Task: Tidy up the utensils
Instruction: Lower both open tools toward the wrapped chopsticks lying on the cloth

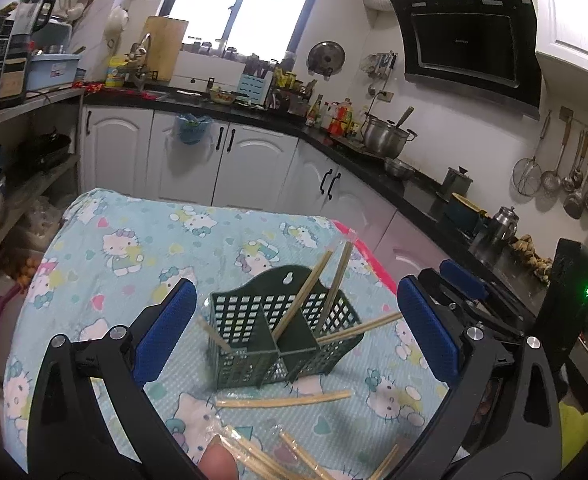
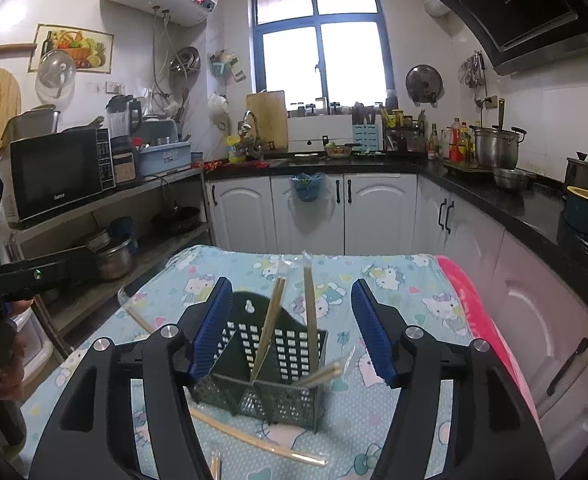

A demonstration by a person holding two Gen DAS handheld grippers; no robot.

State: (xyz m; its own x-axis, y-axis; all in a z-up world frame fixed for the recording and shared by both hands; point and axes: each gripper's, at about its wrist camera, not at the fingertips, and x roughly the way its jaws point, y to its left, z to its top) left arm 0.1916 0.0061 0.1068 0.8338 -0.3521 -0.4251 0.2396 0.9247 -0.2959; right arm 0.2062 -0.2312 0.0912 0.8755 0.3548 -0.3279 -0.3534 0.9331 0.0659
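A dark green perforated utensil holder with two compartments stands on the Hello Kitty tablecloth; several wrapped wooden chopstick pairs lean in it. More wrapped pairs lie on the cloth in front: one just before the holder, others near the bottom edge. My left gripper is open and empty, its blue pads either side of the holder. In the right wrist view the holder sits between the open, empty right gripper; a loose pair lies before it.
The right gripper's body shows at the right of the left wrist view. The left gripper's body is at the left of the right wrist view. A pink cloth edge runs along the table's right side. White kitchen cabinets stand behind.
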